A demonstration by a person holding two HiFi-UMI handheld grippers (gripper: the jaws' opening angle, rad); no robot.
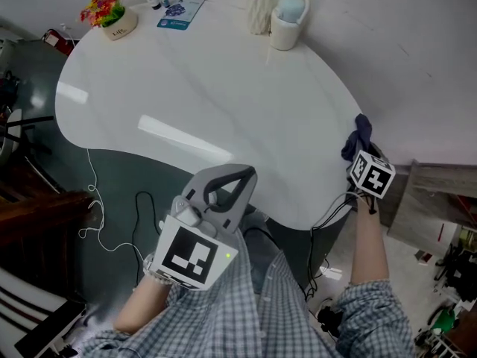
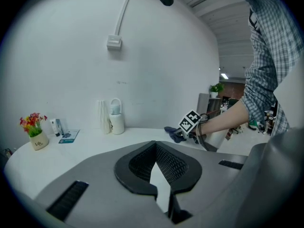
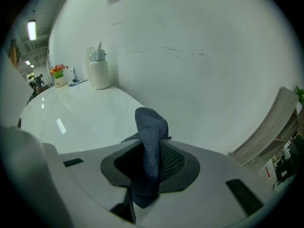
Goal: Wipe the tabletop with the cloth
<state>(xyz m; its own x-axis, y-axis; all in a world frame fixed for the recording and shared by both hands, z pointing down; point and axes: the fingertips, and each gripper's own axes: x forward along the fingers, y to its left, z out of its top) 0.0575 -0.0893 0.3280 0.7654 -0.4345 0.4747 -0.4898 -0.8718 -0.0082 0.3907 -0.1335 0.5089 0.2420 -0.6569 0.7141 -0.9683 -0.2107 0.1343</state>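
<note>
Head view: right gripper (image 1: 361, 151) pinches cloth (image 1: 359, 133) at tabletop's (image 1: 209, 88) right edge; surface runs left, far. Left gripper (image 1: 240, 173) closed, empty.

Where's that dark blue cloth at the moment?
The cloth is pinched in the right gripper. In the head view it sits at the right edge of the white table, close to the wall.

A dark blue cloth (image 3: 151, 141), bunched upright in the right hand-held gripper (image 3: 149, 171), at the glossy white tabletop's (image 1: 223, 103) edge.
</note>
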